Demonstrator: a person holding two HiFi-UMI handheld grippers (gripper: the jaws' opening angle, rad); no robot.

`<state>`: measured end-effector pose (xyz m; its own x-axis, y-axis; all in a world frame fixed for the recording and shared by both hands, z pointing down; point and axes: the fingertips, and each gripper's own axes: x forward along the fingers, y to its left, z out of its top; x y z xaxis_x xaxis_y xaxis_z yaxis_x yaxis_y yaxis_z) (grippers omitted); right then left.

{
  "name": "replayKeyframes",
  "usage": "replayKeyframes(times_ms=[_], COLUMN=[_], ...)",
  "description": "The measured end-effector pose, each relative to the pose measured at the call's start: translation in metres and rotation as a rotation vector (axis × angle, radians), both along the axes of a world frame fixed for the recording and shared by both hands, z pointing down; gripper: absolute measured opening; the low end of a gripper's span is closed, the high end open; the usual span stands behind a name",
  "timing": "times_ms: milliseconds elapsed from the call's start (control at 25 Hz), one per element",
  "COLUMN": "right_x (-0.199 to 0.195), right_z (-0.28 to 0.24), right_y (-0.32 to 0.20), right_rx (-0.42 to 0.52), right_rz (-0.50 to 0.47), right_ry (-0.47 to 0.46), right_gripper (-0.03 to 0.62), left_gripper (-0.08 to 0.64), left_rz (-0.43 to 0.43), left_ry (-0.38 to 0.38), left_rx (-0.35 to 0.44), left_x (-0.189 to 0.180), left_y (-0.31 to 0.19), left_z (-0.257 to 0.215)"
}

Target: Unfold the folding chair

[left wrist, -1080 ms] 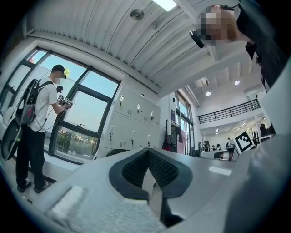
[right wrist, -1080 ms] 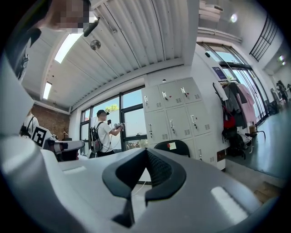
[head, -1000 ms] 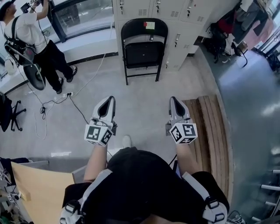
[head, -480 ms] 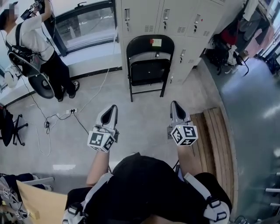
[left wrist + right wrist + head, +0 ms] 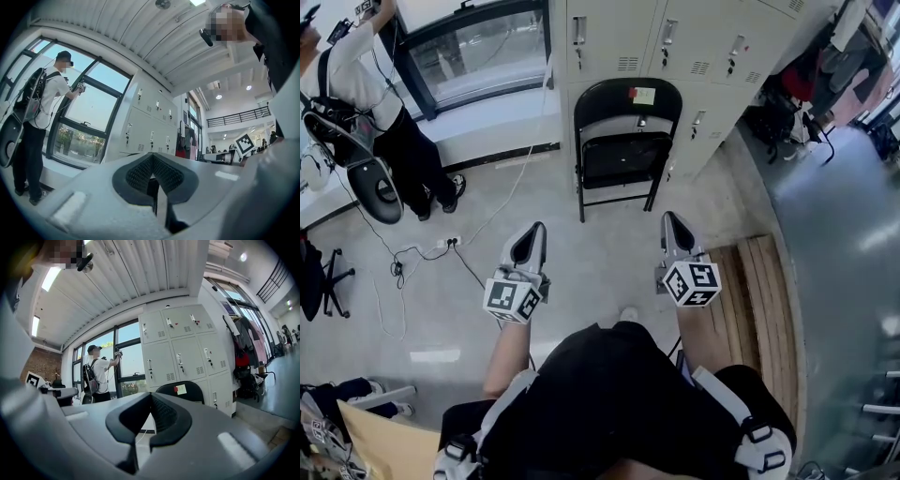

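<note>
One chair (image 5: 623, 141), two tongs (image 5: 536, 231) (image 5: 670, 222), seemingly empty

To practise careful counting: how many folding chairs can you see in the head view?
1. The black folding chair stands against the grey lockers, at the top centre of the view. More could be hidden outside the frame.

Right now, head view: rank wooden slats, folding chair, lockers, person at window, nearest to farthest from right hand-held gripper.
From the right hand-held gripper:
1. Wooden slats, beside it on the right.
2. Folding chair, ahead, folded.
3. Lockers, behind the chair.
4. Person, far left by the window.
</note>
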<state>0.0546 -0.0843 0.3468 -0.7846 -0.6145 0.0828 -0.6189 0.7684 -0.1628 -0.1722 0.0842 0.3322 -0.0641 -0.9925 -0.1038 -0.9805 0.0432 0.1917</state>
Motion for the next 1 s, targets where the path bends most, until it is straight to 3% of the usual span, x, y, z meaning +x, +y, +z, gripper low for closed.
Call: replayKeyframes(times_ms=[680,1000], right_x=[-0.041,-0.037], right_z=[0.001,0.02], right_y=[-0.148,-0.195], right_rx=[-0.026,-0.101], right_rz=[-0.065,-0.109], right_ry=[-0.064,-0.107], right_gripper=[0.005,0.005], left_gripper=[0.003,0.003], left_rz=[-0.085,-0.076], left_ry=[-0.05,0.024], left_rx=[0.009,-0.03], left_x=[-0.015,0.0], left_y=[-0.117,-0.191], left_z=[-0.013,0.017])
